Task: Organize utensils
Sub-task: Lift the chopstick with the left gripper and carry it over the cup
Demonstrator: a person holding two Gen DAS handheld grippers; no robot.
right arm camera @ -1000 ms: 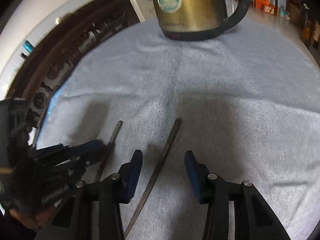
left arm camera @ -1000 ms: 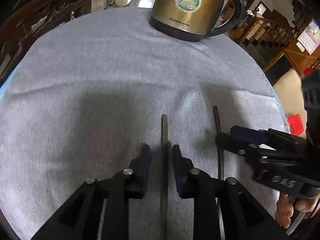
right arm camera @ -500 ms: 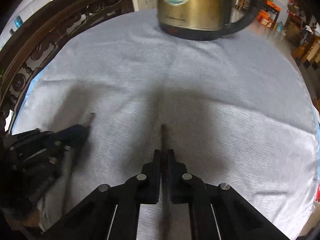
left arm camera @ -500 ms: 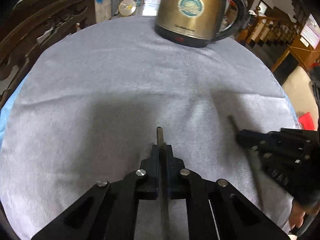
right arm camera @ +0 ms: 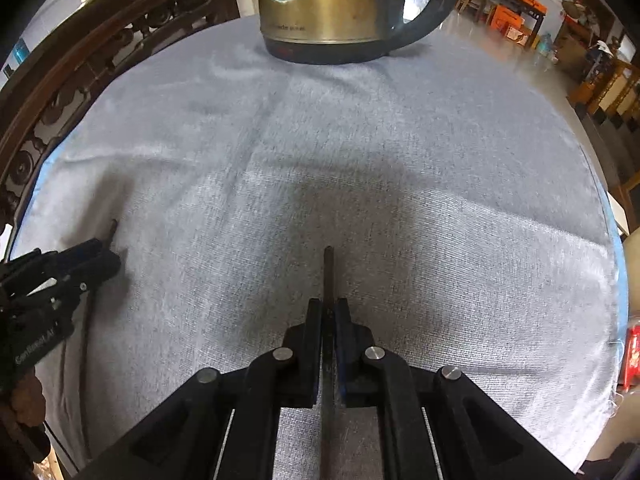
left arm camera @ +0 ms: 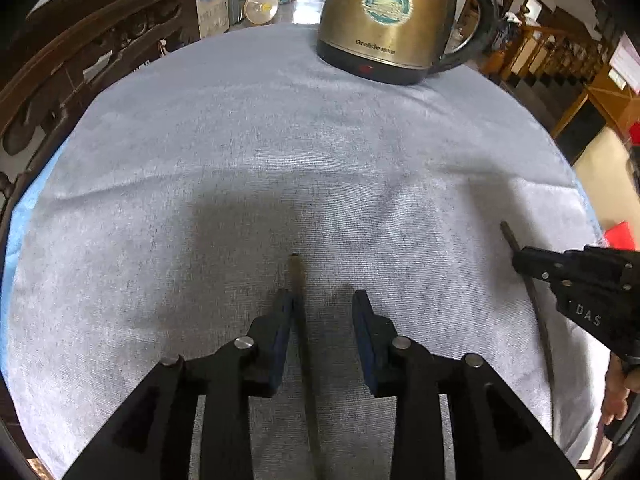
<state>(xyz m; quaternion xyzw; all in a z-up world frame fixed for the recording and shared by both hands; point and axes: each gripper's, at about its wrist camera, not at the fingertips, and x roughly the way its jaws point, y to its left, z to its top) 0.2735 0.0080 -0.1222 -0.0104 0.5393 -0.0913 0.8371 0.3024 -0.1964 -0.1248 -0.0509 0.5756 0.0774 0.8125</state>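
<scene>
Dark chopstick (right arm camera: 329, 276) clamped in right tongs (right arm camera: 329, 312) (lower end hidden)

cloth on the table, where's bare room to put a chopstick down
The wide stretch of cloth between the kettle and both grippers is bare. It is crowded near the front edge: left gripper open over one chopstick, right gripper shut on the other chopstick.

Two chopsticks side by side on the cloth (left arm camera: 280, 140), left chopstick (left arm camera: 304, 344) well apart from right chopstick (right arm camera: 328, 280), kettle (left arm camera: 392, 20) behind both at the far edge.
</scene>
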